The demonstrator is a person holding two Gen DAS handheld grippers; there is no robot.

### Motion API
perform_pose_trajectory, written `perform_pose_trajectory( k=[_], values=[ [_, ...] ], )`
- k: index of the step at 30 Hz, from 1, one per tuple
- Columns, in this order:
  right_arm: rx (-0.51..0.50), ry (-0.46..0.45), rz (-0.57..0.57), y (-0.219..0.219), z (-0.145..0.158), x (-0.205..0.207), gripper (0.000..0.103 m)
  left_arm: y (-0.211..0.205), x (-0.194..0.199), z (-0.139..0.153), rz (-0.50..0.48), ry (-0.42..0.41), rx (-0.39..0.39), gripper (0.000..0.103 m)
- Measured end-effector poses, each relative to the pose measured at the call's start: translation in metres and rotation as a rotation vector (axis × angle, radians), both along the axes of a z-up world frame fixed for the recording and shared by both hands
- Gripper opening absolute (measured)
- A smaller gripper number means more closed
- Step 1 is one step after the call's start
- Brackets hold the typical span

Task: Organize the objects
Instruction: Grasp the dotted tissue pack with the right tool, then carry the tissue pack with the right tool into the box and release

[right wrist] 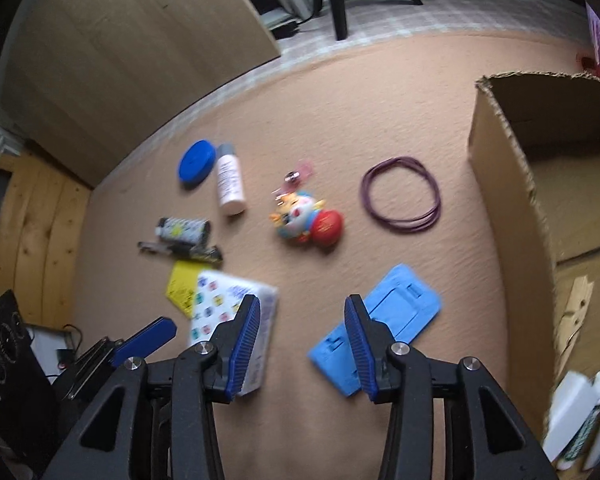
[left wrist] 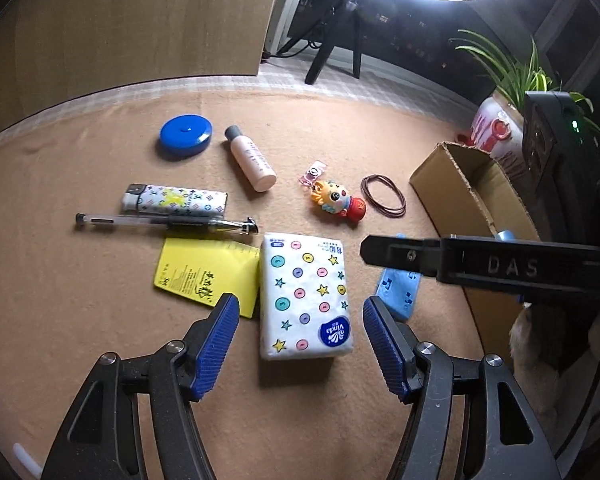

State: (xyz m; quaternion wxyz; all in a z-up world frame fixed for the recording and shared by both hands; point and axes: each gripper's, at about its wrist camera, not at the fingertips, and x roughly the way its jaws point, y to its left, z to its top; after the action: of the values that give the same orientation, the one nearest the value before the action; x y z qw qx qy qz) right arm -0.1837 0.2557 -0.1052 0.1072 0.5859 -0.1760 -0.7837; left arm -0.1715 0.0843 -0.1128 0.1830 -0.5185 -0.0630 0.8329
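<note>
A white tissue pack [left wrist: 306, 296] printed with buttons and stars lies flat on the tan cloth. My left gripper [left wrist: 300, 300] hangs over it, open, with a blue pad on either side and neither touching it. My right gripper [right wrist: 303, 300] is open over bare cloth, nothing between its fingers. A light blue card holder [right wrist: 384, 320] lies just right of its right finger, and the tissue pack [right wrist: 220, 304] just left of its left finger. An open cardboard box [right wrist: 512, 184] stands at the right. A black finger [left wrist: 404, 256] of the right gripper crosses the left wrist view above the card holder [left wrist: 396, 292].
On the cloth lie a blue round tin [left wrist: 186, 134], a small bottle [left wrist: 250, 160], a patterned lighter [left wrist: 176, 202], a pen [left wrist: 168, 222], a yellow card [left wrist: 204, 272], a toy figure [left wrist: 338, 200] and rubber bands [left wrist: 383, 196]. A potted plant [left wrist: 496, 128] stands behind the box.
</note>
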Motion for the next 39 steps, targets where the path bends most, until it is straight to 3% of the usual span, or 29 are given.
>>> perform_pose_trajectory(
  k=[3,9,12,13,17,23,30,39],
  values=[
    [0.03,-0.011,0.001,-0.003,-0.008,-0.008,0.043,0.006,-0.004,-0.005,-0.001,-0.009,-0.015,0.068],
    [-0.058,-0.041,0.017,-0.008,-0.01,-0.009,0.043,0.013,-0.008,-0.012,-0.01,-0.025,-0.042,0.067],
    [-0.066,-0.042,0.059,-0.018,-0.008,-0.001,0.042,0.011,-0.006,-0.015,-0.006,-0.029,-0.028,0.058],
    [-0.077,-0.048,0.065,-0.02,-0.009,0.001,0.041,0.011,-0.004,-0.015,-0.007,-0.032,-0.023,0.053],
    [-0.132,-0.077,0.086,-0.027,-0.014,0.008,0.03,0.01,0.006,-0.015,-0.017,-0.031,-0.002,0.052],
    [-0.144,-0.071,0.078,-0.027,-0.013,0.022,0.029,0.013,0.016,-0.015,-0.019,-0.033,0.016,0.049],
    [-0.204,-0.002,0.007,0.0,0.013,0.045,0.029,0.031,0.032,0.014,-0.047,0.039,0.015,0.049],
    [-0.185,0.15,-0.1,0.06,0.065,0.067,0.029,0.089,0.041,0.068,-0.154,0.177,0.019,0.048]
  ],
)
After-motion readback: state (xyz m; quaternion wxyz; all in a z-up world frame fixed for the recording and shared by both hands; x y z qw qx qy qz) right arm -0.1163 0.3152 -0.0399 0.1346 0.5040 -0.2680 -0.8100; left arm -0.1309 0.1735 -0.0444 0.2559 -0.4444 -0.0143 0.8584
